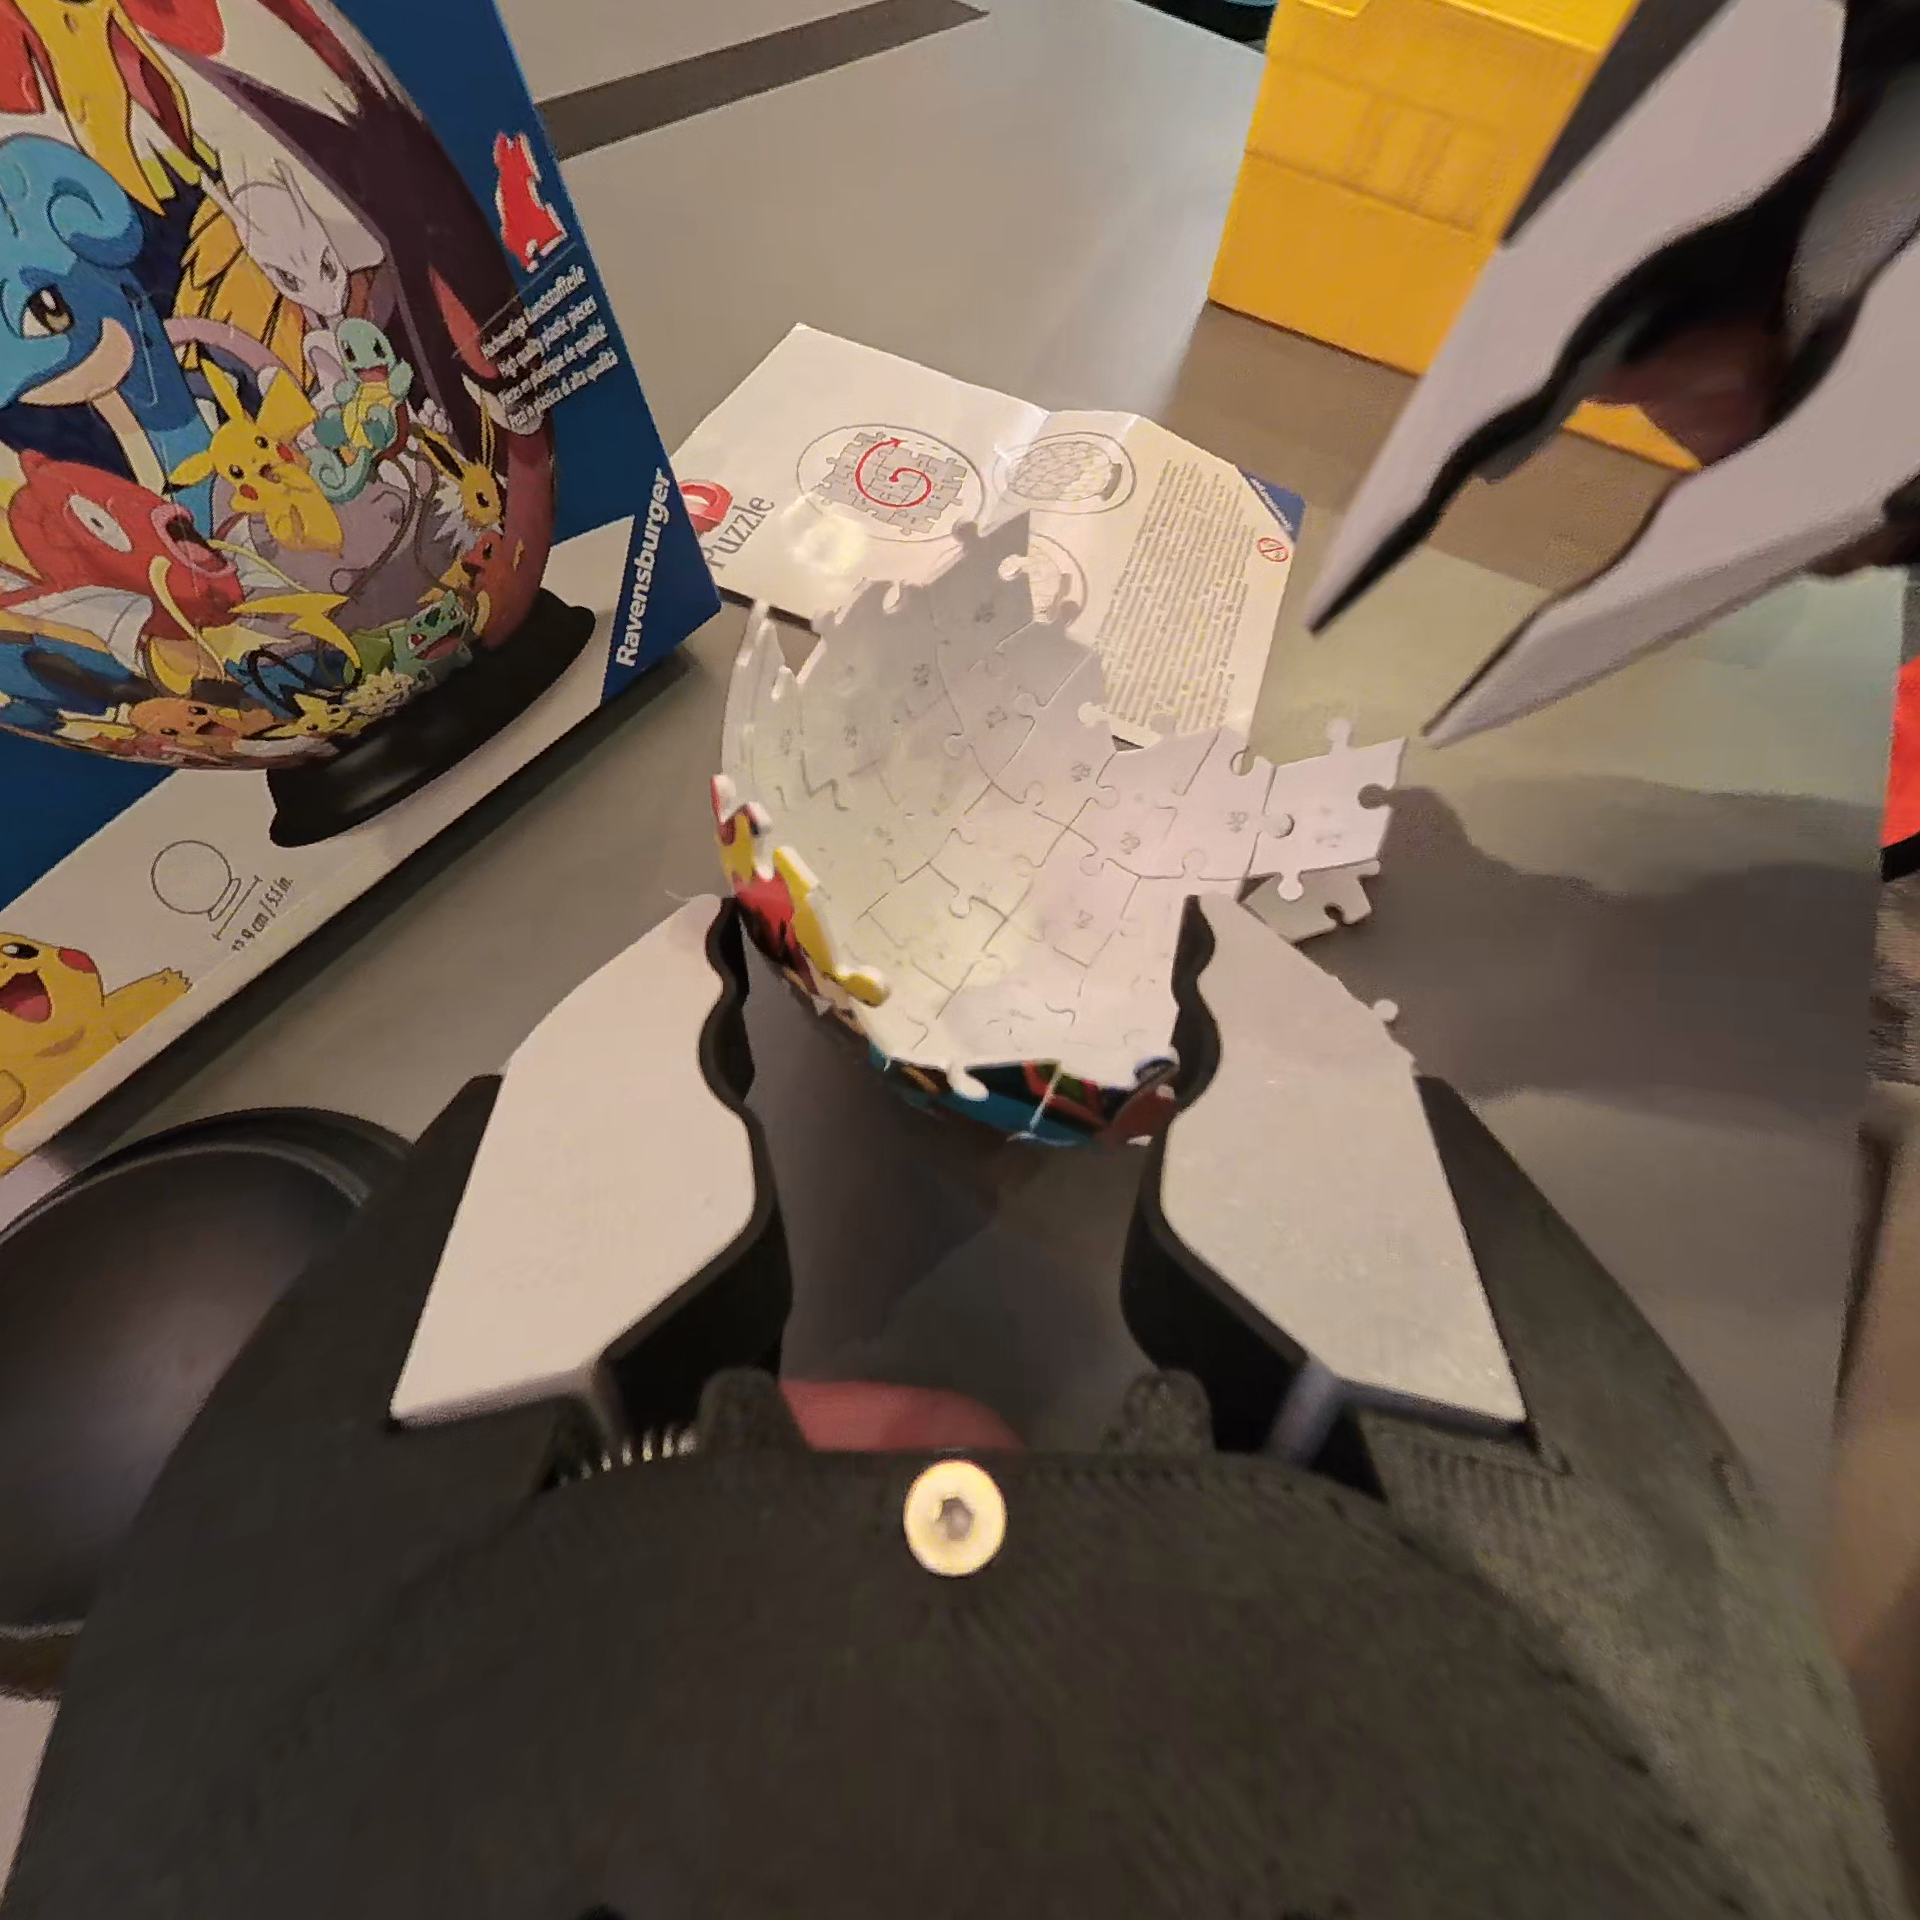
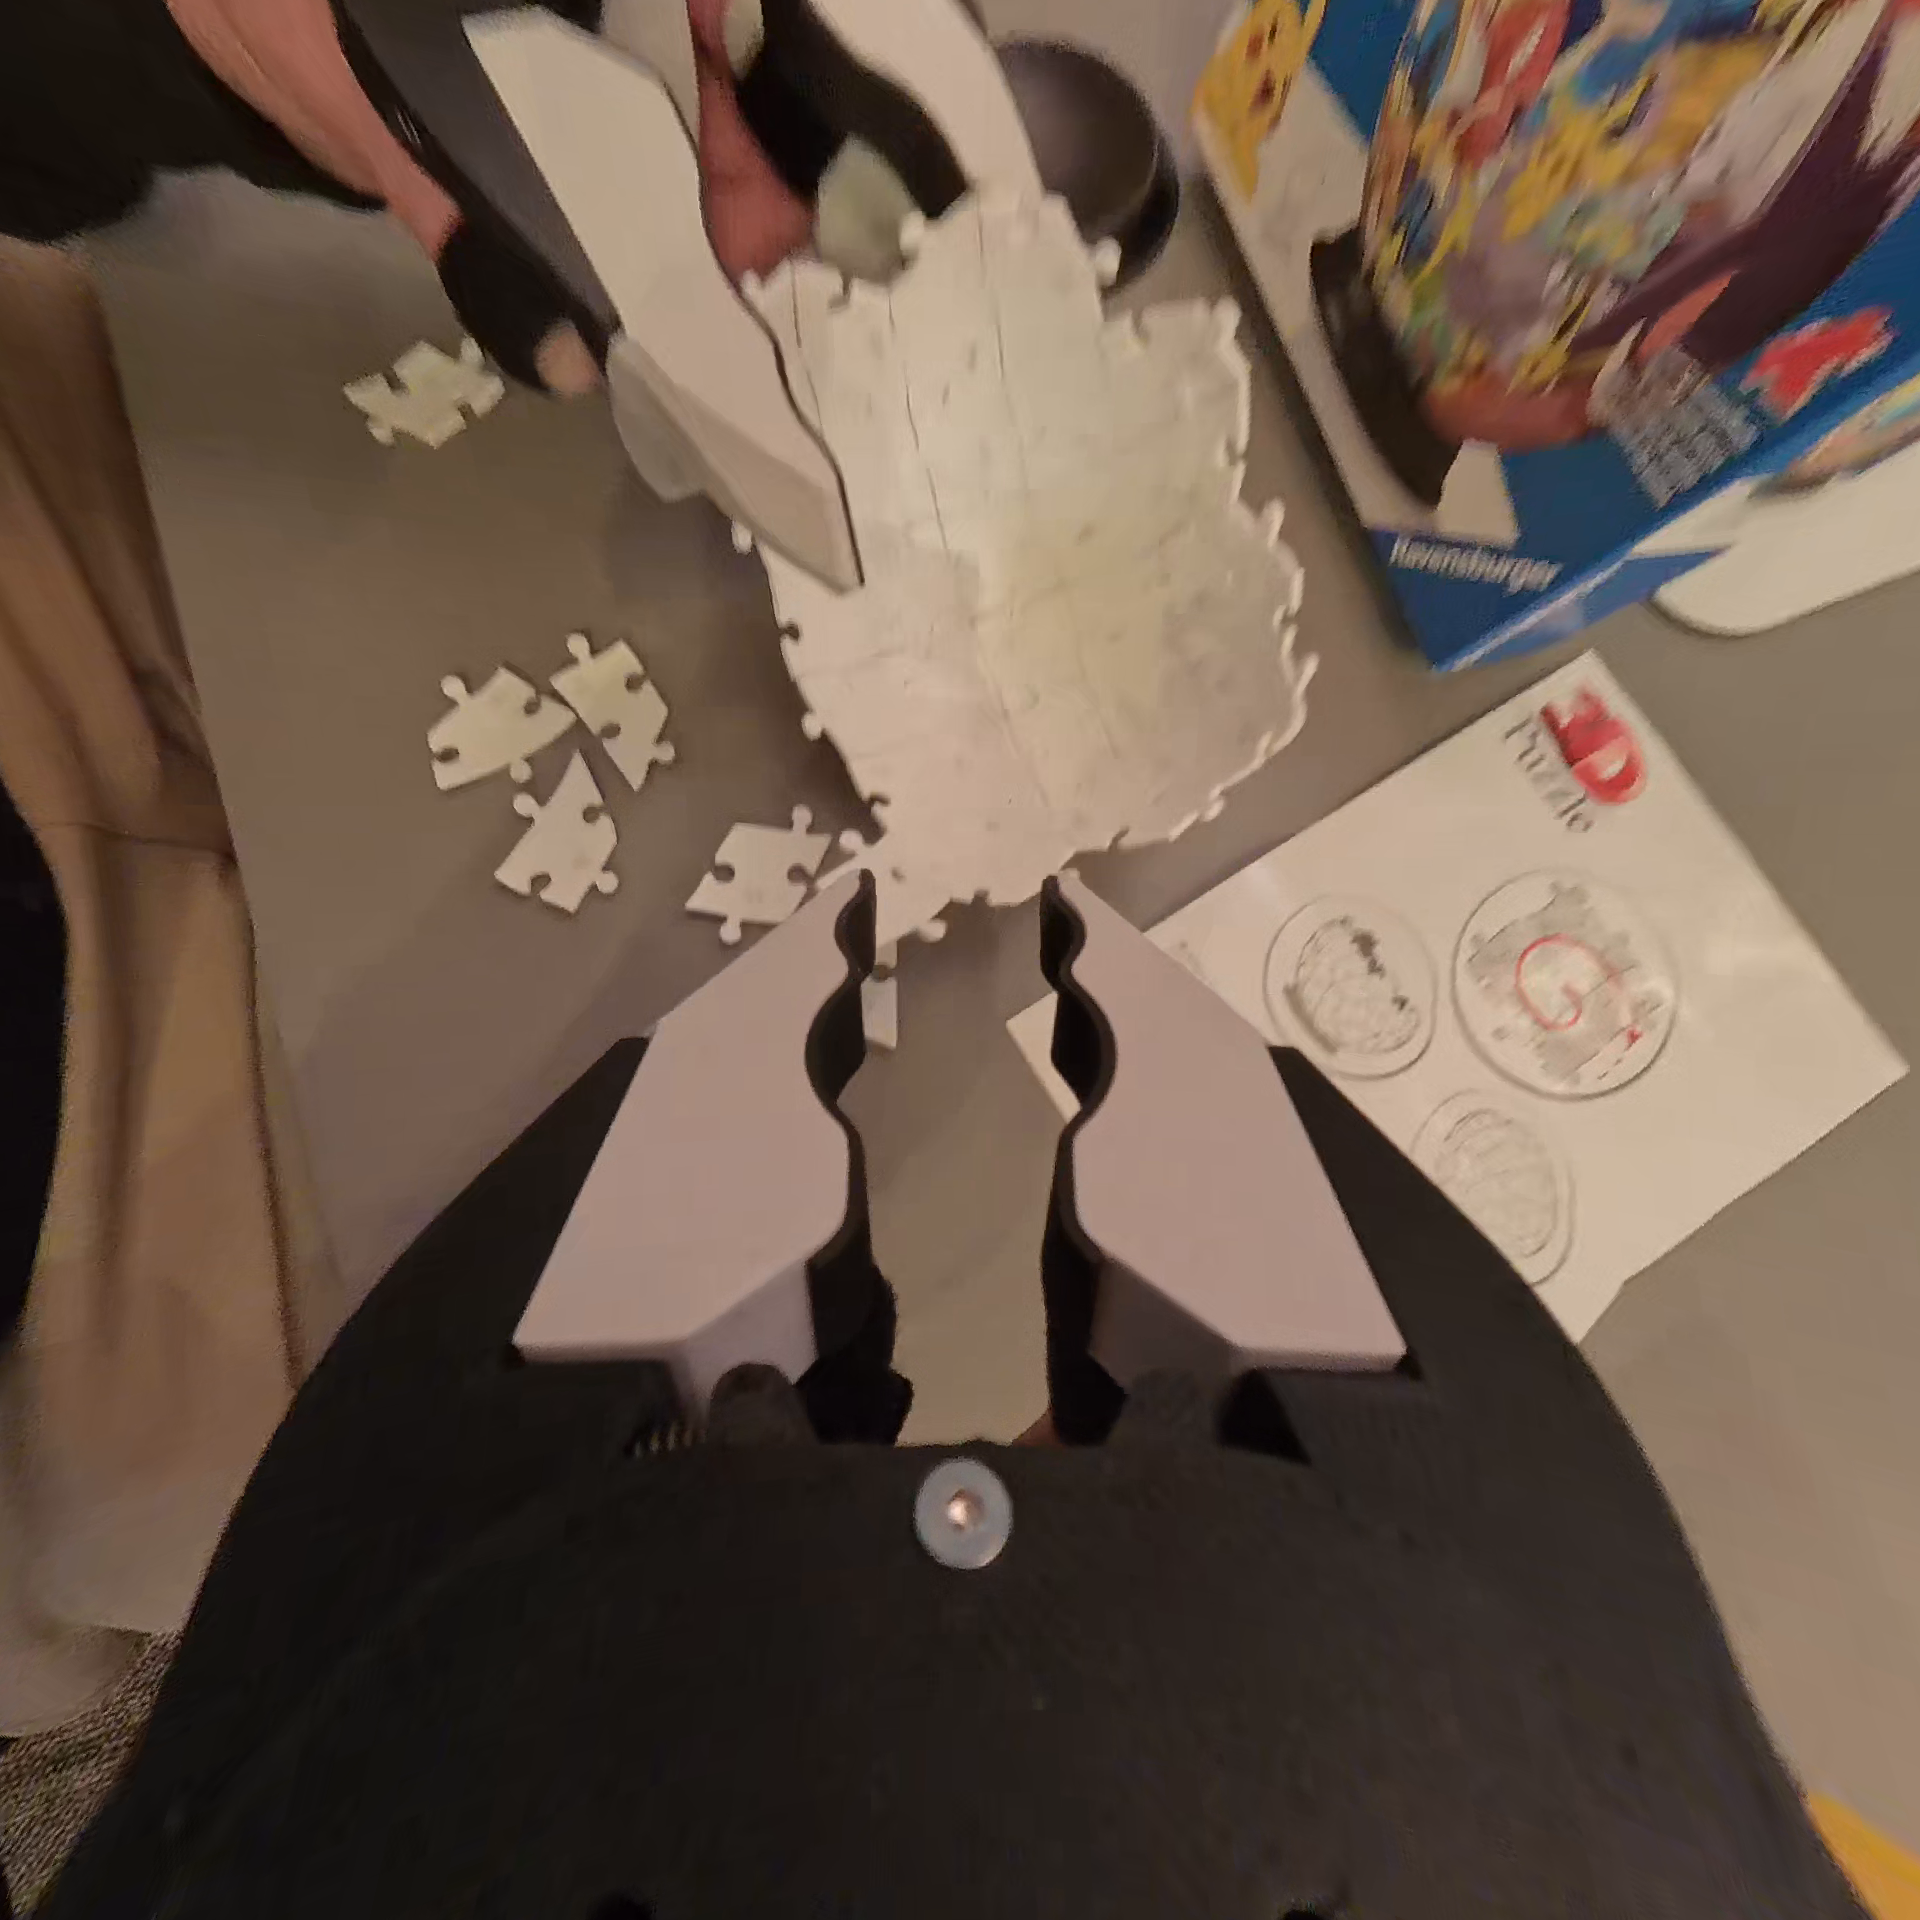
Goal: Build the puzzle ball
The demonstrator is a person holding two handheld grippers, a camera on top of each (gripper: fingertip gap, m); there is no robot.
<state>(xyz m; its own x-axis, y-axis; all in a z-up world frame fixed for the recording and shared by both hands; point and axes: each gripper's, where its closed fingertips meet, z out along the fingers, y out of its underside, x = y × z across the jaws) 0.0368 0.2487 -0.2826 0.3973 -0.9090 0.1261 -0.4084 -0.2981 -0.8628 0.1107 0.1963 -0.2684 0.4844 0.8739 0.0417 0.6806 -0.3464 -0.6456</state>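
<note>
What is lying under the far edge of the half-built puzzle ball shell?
The instruction sheet lies flat on the table behind and partly under the puzzle ball shell. Its near part is hidden by the shell, held by the left gripper.

Puzzle ball shell (image 1: 997, 831) plain white inside, bright cartoon print outside, loose pieces (image 2: 551, 769) white side up, blue box (image 1: 312, 416) with multicoloured characters, white leaflet (image 2: 1538, 997) with red spiral, grey counter (image 1: 935, 208), yellow box (image 1: 1382, 187).
</note>
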